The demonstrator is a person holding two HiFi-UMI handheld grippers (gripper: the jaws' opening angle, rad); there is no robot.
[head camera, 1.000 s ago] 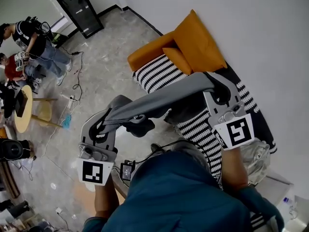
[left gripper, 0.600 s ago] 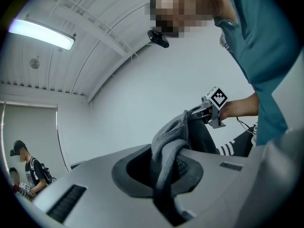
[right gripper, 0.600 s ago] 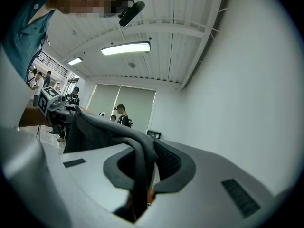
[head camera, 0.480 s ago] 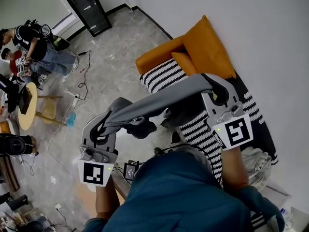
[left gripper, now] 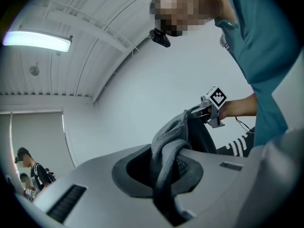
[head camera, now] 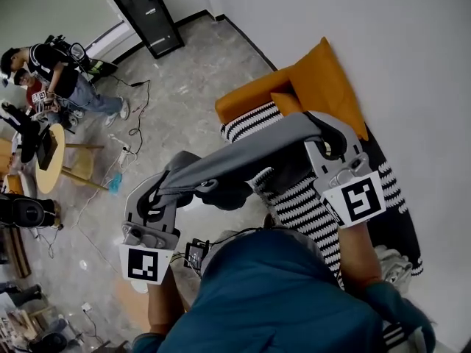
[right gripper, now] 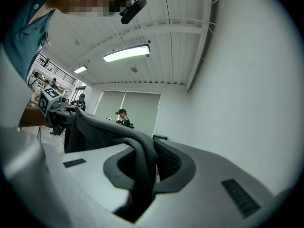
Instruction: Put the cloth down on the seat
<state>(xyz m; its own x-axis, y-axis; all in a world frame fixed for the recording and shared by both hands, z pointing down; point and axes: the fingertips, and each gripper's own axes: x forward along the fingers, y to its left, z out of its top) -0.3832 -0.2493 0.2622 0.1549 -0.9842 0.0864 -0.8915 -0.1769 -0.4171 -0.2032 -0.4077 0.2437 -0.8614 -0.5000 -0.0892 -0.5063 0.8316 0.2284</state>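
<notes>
A grey cloth hangs stretched between my two grippers, above the floor and the front edge of the seat. The left gripper is shut on its left end, the right gripper on its right end. The seat is a black-and-white striped sofa with orange cushions, under and behind the cloth's right half. In the left gripper view the cloth runs out of the shut left gripper towards the right gripper. In the right gripper view the cloth leaves the right gripper towards the left gripper.
A white wall runs behind the sofa. A black cabinet stands at the far end of the floor. People, a round wooden table and cables are at the left. A pale crumpled item lies at the sofa's near end.
Both grippers have carried the stretched cloth level towards the sofa, so it now covers more of the striped seat. Both grips on the cloth are unchanged.
</notes>
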